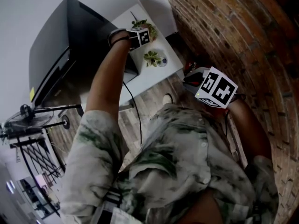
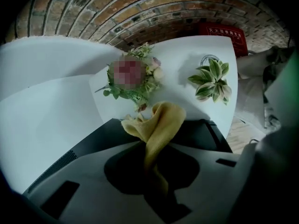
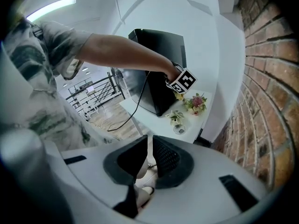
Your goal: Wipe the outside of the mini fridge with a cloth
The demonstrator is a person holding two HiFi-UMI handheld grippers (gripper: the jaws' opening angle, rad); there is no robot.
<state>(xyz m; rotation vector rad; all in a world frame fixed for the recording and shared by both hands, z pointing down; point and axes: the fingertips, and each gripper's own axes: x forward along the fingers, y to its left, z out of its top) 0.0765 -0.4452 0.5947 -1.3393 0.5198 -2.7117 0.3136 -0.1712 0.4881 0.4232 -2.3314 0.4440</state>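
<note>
Up on the white table (image 1: 156, 76) sits one mini fridge (image 1: 70, 45), a black, smooth-sided, glossy box, and that's where the action is. Two grippers are in play, with one cloth and two small plants.

The left arm is stretched right out, elbow nearly straight and forearm bare, carrying the left gripper (image 1: 135, 41) to the fridge's near upper corner. Its marker cube faces up. In the left gripper view, the left gripper (image 2: 149, 141) has its jaws clamped on the yellow cloth (image 2: 159, 120). It's soft fabric, pinched into a twisted fold that flares out past the jaw tips. The cloth hangs over the fridge's dark edge (image 2: 198, 132); I can't tell if it is touching.

Just beyond on the table is the first plant, a round flower posy (image 2: 140, 90) with green leaves. Beside it and apart is the second, a leafy plant (image 2: 212, 78) with striped cream-and-green leaves.

The right gripper (image 1: 212, 90) is held back close to the body, arm bent, well away from the fridge. In the right gripper view its jaws (image 3: 150, 153) are drawn nearly together, leaving only a thin slit with nothing in it, and one pad face is mesh-textured.

A rough red brick wall (image 1: 233, 31) runs along the right, with wood-plank floor (image 1: 154, 99) below.
</note>
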